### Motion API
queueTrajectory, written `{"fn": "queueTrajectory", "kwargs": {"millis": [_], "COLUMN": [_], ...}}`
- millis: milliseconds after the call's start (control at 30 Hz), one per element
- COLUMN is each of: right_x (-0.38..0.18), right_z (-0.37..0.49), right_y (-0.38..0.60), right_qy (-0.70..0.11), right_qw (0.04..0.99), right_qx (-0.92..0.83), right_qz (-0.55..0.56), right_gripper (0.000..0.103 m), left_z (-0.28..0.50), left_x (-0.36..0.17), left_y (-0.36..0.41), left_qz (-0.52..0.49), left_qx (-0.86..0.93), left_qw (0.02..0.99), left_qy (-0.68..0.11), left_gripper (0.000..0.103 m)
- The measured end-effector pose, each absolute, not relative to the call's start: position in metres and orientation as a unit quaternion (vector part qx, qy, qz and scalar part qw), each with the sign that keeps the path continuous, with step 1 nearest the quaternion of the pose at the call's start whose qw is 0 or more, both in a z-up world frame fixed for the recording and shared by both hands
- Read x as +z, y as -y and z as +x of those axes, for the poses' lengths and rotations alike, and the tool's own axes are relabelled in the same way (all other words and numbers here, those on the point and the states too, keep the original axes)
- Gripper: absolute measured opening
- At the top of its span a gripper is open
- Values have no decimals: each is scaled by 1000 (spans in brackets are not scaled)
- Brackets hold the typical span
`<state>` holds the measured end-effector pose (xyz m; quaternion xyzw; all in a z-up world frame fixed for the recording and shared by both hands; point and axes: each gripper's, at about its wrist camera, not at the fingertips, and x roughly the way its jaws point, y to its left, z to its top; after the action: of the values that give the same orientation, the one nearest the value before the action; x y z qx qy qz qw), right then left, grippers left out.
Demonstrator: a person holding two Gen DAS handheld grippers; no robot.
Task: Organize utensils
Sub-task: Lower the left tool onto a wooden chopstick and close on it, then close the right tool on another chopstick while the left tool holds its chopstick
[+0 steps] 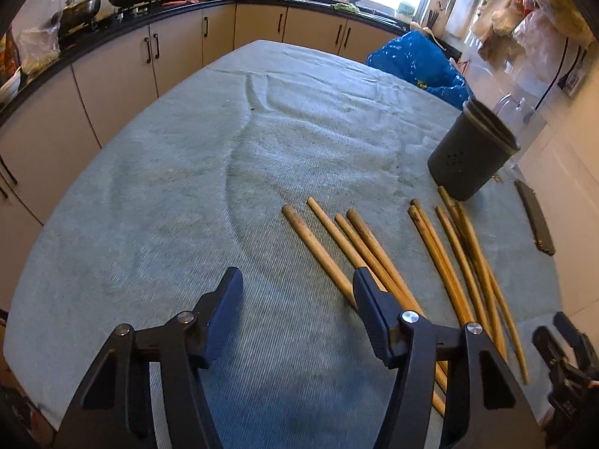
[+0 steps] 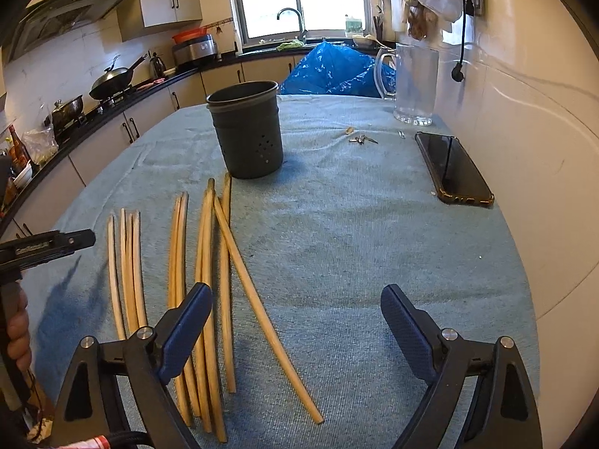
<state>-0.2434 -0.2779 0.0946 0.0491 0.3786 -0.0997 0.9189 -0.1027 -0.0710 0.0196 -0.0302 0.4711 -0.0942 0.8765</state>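
Your chopsticks (image 2: 209, 262) lie loose on the blue-grey table cloth (image 2: 355, 247), spread in small groups side by side, their far ends toward the holder; one chopstick (image 2: 262, 299) lies crossed at an angle over the right-hand group. The dark grey utensil holder (image 2: 247, 131) stands upright just beyond their far ends, a cluster of small holes in its wall near the base; its inside cannot be seen from either view, so what it holds cannot be told. Your left gripper (image 1: 297, 292) hovers low over the near ends of the left-hand group, jaws spread wide, nothing between them. Your right gripper (image 2: 295, 307) sits over the near ends of the right-hand group, jaws likewise apart, holding nothing. To the right of the holder a black phone (image 2: 453, 166) lies flat near the table's edge, with small metal bits (image 2: 361, 139) on the cloth between the two. Behind these a clear pitcher (image 2: 413, 82) stands upright, appearing empty. A blue plastic bag (image 2: 337, 71) sits past the far edge of the table.
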Motion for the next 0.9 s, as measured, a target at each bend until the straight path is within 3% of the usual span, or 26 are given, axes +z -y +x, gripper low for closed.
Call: {"fn": "queueTrajectory", "kwargs": {"millis": [233, 300, 367, 433, 600, 900], "right_x": [93, 91, 90, 91, 94, 92], "right_z": [-243, -242, -240, -237, -220, -164], "right_y": [282, 282, 283, 283, 281, 258], "right_qy": [-379, -383, -387, -392, -411, -451], "right_qw": [918, 916, 915, 913, 908, 892], "right_qx": [-100, -100, -98, -95, -73, 19], "right_qz": [59, 61, 62, 58, 35, 23], "right_gripper": [95, 95, 95, 95, 92, 59], "left_z": [-88, -87, -87, -84, -86, -99], "left_x": [8, 6, 6, 7, 9, 13], "left_y": [91, 99, 103, 107, 98, 65], "left_qz": [16, 47, 54, 63, 69, 45], "left_qx": [-80, -68, -79, -91, -116, -171], "left_qw": [874, 879, 882, 878, 869, 847], "left_qy": [-478, -469, -461, -465, -475, -501], "left_gripper": [52, 46, 19, 12, 10, 7]}}
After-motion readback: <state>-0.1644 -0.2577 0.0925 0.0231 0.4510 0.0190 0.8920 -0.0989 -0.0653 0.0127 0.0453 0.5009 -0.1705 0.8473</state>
